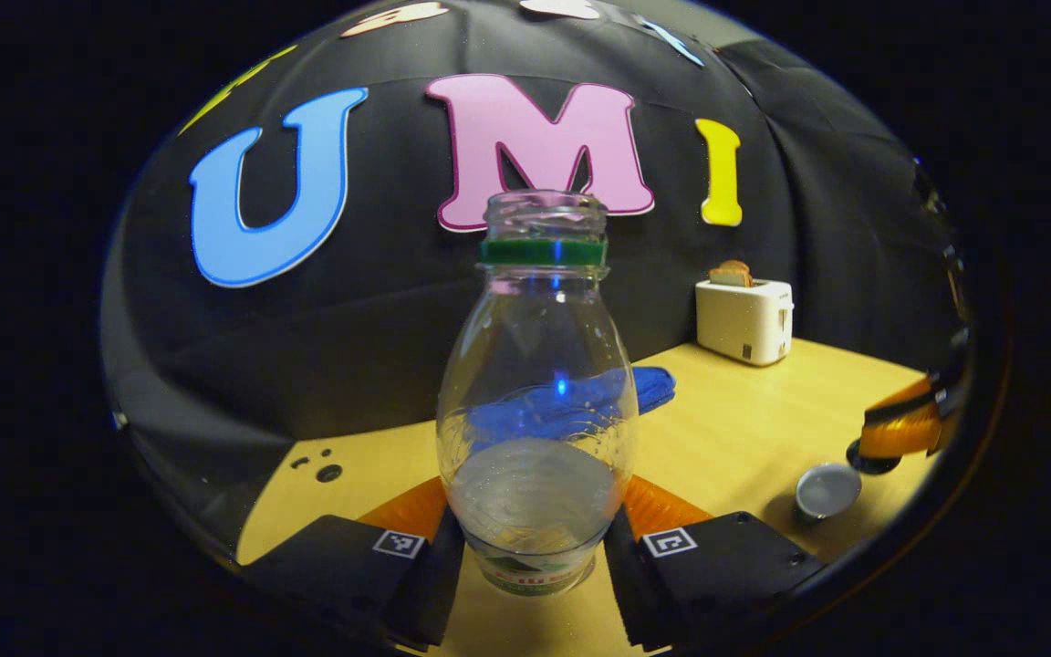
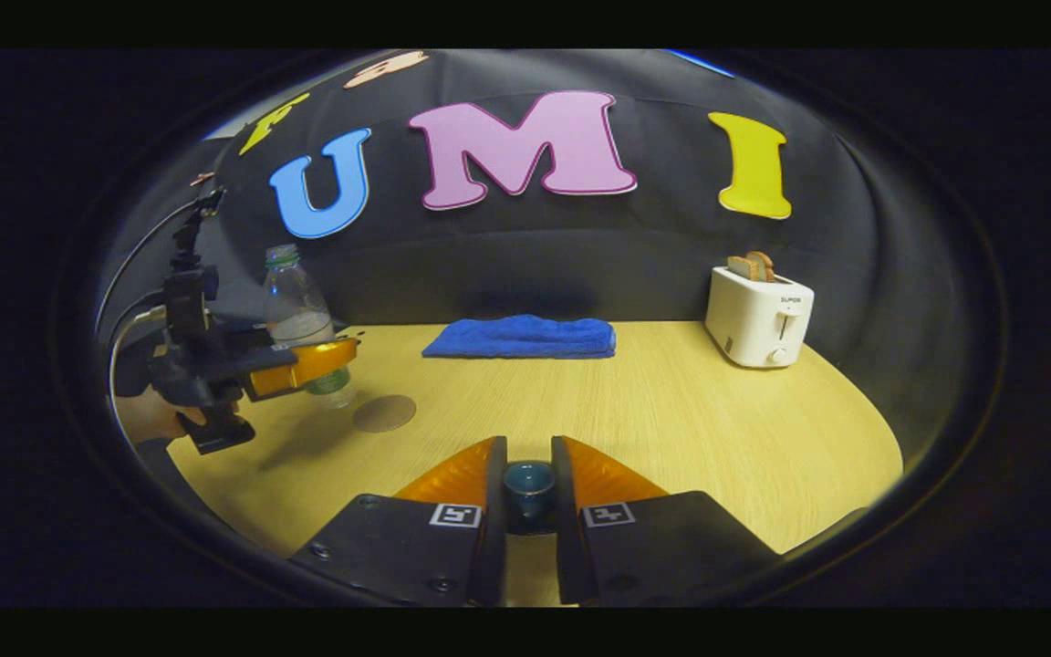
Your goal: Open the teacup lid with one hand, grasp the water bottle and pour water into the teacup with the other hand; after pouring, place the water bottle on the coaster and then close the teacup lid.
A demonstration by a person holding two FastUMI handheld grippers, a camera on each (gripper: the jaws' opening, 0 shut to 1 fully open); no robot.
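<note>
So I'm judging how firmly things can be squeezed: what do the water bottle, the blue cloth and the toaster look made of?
Water bottle: thin clear plastic, glossy, probably; you can see through it and the wall is ribbed.
Blue cloth: soft terry-like fabric, matte, folded with a fuzzy surface.
Toaster: smooth white casing, likely plastic, though painted metal can't be excluded.

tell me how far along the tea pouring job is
Done: the right claw grips the small dark teal teacup lid, apparently lifted off the round grey teacup.
In hand: the left claw clamps the clear plastic water bottle, upright, with water inside.
Left: pouring, setting the bottle on the round brown coaster, and closing the lid.
</note>
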